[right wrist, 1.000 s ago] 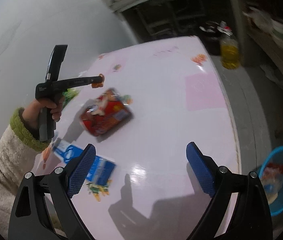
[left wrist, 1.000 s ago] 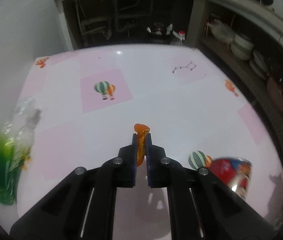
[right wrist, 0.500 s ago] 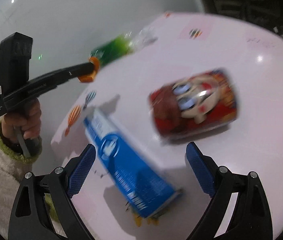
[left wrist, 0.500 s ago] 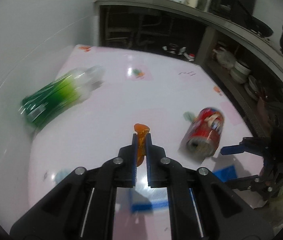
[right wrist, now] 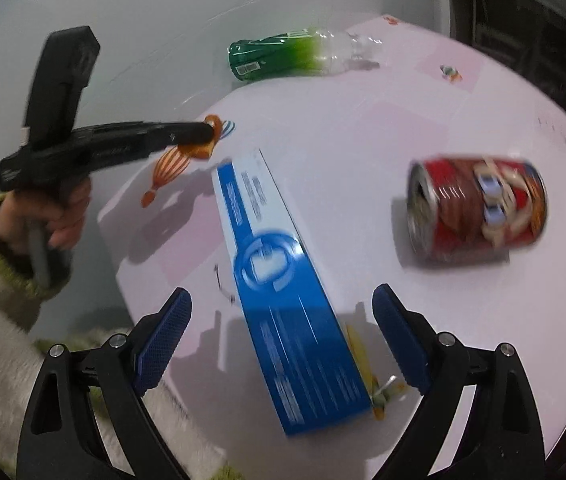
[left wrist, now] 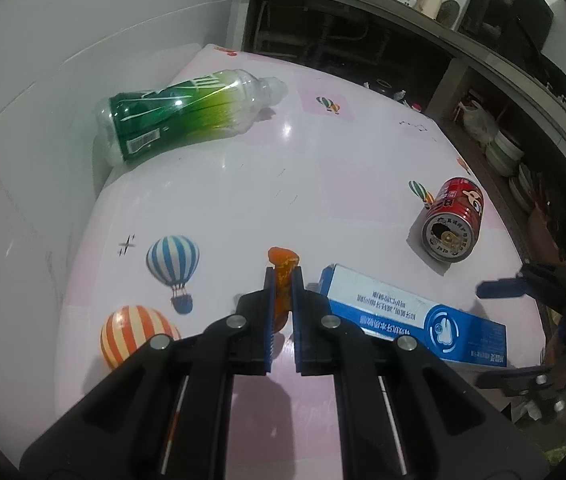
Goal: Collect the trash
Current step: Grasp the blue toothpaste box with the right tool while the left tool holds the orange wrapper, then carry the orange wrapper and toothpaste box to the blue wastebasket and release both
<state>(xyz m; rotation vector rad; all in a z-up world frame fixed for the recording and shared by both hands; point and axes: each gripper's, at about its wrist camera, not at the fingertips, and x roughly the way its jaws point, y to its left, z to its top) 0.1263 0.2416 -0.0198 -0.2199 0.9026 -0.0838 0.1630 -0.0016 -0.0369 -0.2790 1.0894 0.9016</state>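
The left claw (left wrist: 283, 280) pinches an orange scrap (left wrist: 281, 276) above the surface (left wrist: 243, 184), while the right claw (right wrist: 283, 336), gaping wide and empty over the blue box (right wrist: 283, 288), could knock it off the near edge.

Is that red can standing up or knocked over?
Knocked over. The red can lies on its side on the table: its round opened end faces the left camera, and in the right view its printed side faces up.

A glossy pink-and-white table (left wrist: 243, 184) printed with balloons carries 3 things: a green bottle (left wrist: 187, 114) on its side far left, a red can (left wrist: 454, 218) on its side right, a blue box (left wrist: 411, 318) flat near.
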